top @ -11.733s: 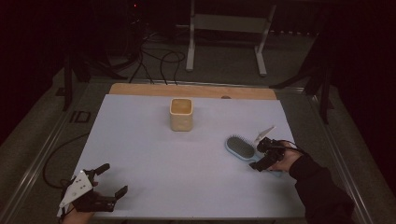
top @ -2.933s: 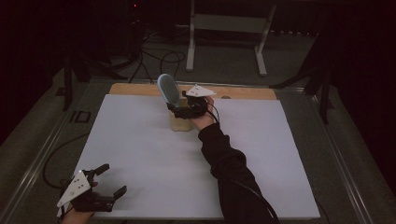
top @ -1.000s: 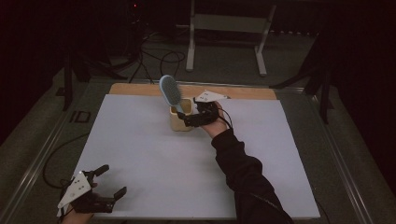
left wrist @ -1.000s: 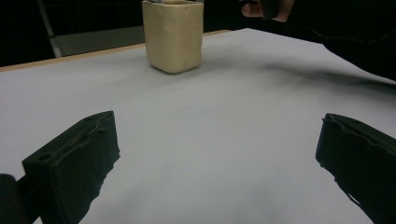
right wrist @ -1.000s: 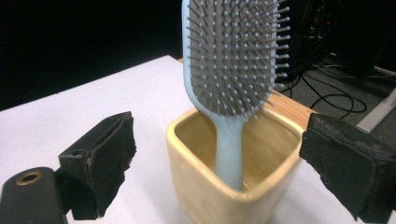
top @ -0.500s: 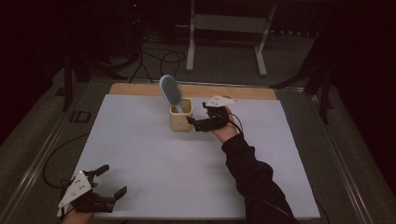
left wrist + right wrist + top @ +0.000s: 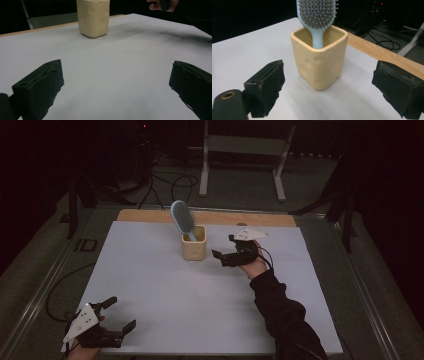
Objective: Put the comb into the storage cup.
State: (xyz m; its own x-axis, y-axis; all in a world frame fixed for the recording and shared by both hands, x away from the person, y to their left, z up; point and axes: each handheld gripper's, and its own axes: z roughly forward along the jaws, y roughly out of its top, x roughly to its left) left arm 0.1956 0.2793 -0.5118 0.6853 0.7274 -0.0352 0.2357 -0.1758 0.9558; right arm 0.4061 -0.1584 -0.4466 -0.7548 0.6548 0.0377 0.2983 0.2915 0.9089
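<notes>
A light blue hairbrush (image 7: 182, 219) (image 7: 317, 15) stands handle-down in a cream square cup (image 7: 194, 243) (image 7: 319, 62) (image 7: 93, 17) at the back middle of the white table. The brush head leans to the left above the cup's rim. Just right of the cup, my right gripper (image 7: 223, 249) (image 7: 332, 87) is open and holds nothing, its jaws pointing at the cup. My left gripper (image 7: 114, 313) (image 7: 115, 85) rests open near the table's front left corner, far from the cup.
A wooden strip (image 7: 250, 218) (image 7: 384, 53) runs along the white table's (image 7: 190, 300) far edge. Behind it are a metal stand (image 7: 240, 150) and cables (image 7: 165, 180) on the dark floor. A dark sleeve (image 7: 280, 315) lies across the right half of the table.
My right gripper has let go of the hairbrush, now left standing in the cup, and has drawn back to the right and a little toward me. The left gripper has stayed put.
</notes>
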